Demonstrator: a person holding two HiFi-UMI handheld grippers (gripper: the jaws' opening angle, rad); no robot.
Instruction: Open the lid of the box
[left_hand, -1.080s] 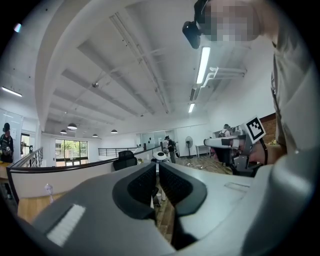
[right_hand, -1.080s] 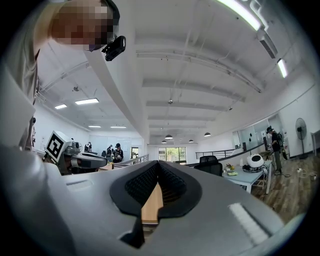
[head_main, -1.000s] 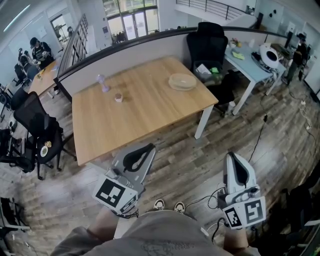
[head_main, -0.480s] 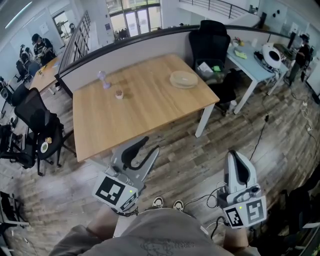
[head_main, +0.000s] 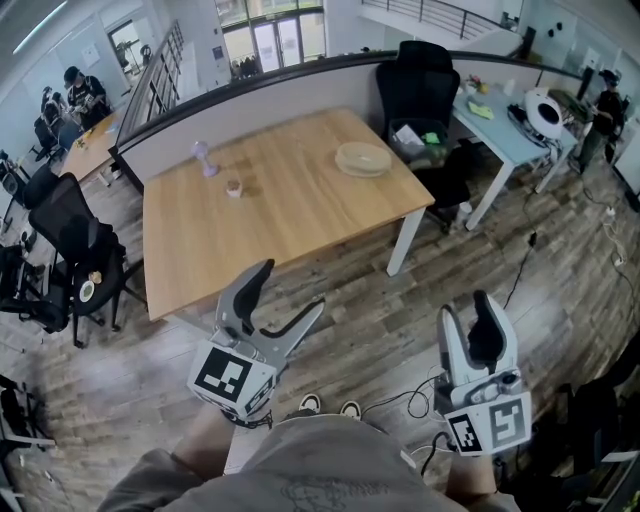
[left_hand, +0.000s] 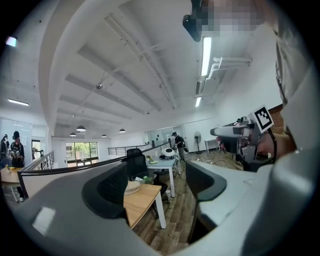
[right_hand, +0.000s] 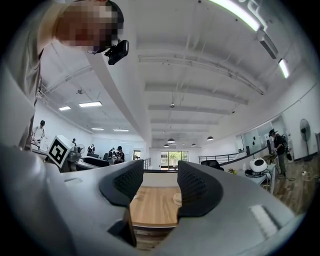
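On the table (head_main: 300, 240), the round box (head_main: 363, 160) lay at two o'clock, with a small pot (head_main: 234, 188) at ten and a taller object (head_main: 205, 160) behind it.

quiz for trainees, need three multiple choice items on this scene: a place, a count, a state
1. Where on the wooden table is the round box? A) far right B) near left C) centre
2. How many things lie on the table? A) one B) three C) six
3. What do the left claw and right claw hold? A) nothing B) the round box C) a pen each
A: it lies by the far right edge. B: box, purple piece, small pale item. A: both are opening, nothing between the jaws.
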